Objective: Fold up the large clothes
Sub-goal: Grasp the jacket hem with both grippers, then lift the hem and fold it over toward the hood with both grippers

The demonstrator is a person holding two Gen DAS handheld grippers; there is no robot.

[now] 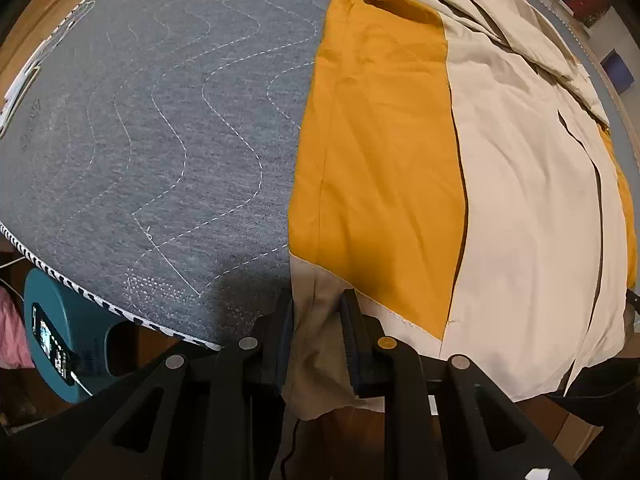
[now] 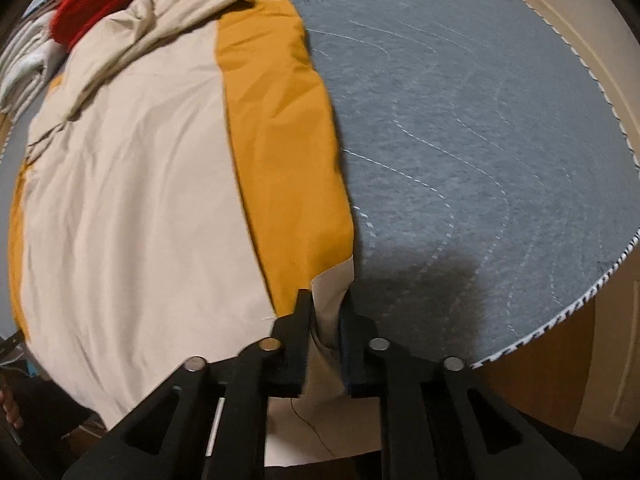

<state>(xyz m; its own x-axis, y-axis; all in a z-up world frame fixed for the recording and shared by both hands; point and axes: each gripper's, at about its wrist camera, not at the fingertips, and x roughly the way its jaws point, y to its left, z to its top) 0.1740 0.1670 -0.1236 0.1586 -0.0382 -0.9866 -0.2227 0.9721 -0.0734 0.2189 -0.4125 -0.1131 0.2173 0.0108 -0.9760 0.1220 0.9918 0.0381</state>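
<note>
two corners in hand, one per gripper. the left gripper (image 1: 318, 300) has its jaws closed on the near left corner of the garment (image 1: 520, 200), beige hem cloth pinched between the pads; the right gripper (image 2: 326, 304) is likewise closed on the near right corner, a fold of beige hem standing between its fingers.

item: one large garment, mustard yellow and beige in broad lengthwise panels, smooth thin woven cloth, lightly creased. location: laid lengthwise on the grey quilted mat (image 1: 160, 120), near hem hanging a little over the near edge, far end bunched in loose folds. side panels already turned inward, so it reads as a long narrow strip. a red cloth (image 2: 84, 4) lies at the far end, just beside the bunched part.

handling advice, as a judgement: the step looks like carrying the near hem to the far end to halve the length. you do well to lift both corners evenly, keep the hem taut between your two grippers so the middle does not sag, and travel straight along the strip so the turned-in panels stay put. thin cloth slips; keep the pinch deep and lay down level before you let go.
</note>
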